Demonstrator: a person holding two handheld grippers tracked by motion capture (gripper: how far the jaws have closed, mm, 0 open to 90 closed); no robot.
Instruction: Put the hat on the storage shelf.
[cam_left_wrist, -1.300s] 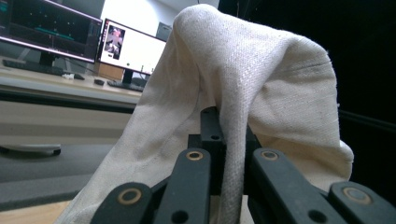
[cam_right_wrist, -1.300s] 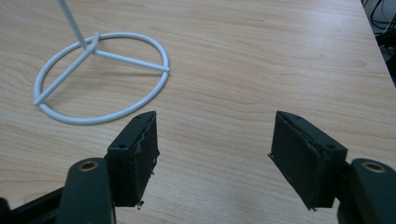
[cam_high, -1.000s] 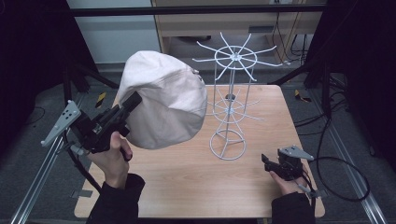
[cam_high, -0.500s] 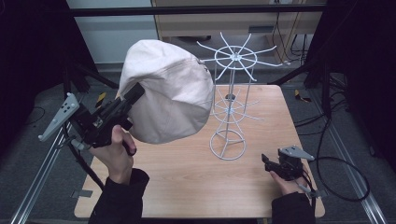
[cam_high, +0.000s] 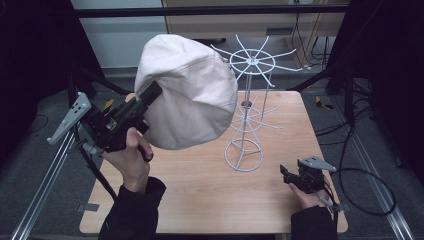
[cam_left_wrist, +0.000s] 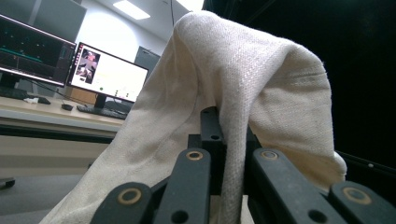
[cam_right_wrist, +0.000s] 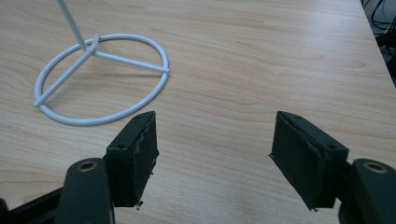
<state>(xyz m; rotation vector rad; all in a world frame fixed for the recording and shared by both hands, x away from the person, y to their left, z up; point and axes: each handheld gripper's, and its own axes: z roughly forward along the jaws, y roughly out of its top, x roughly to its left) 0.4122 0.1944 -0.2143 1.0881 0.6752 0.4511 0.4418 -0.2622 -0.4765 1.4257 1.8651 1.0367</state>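
Wooden table (cam_high: 200, 200), cream hat (cam_high: 192, 100) pinched between left gripper (cam_high: 150, 95) jaws, lifted

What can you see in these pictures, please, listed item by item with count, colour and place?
hat: one, cream cloth, held up above the left half of the table, next to the stand's top.
wire stand: one, white, upright on the table's middle, ring base, spokes at two levels.
table: one, light wood, under everything.
monitors: at least two, lit, on a desk in the background of the left gripper view.
cables: several, black, on the floor to the right.
left gripper: one, black, raised, shut on the hat's cloth.
right gripper: one, black, low over the table right of the stand's base, open, nothing between its jaws.
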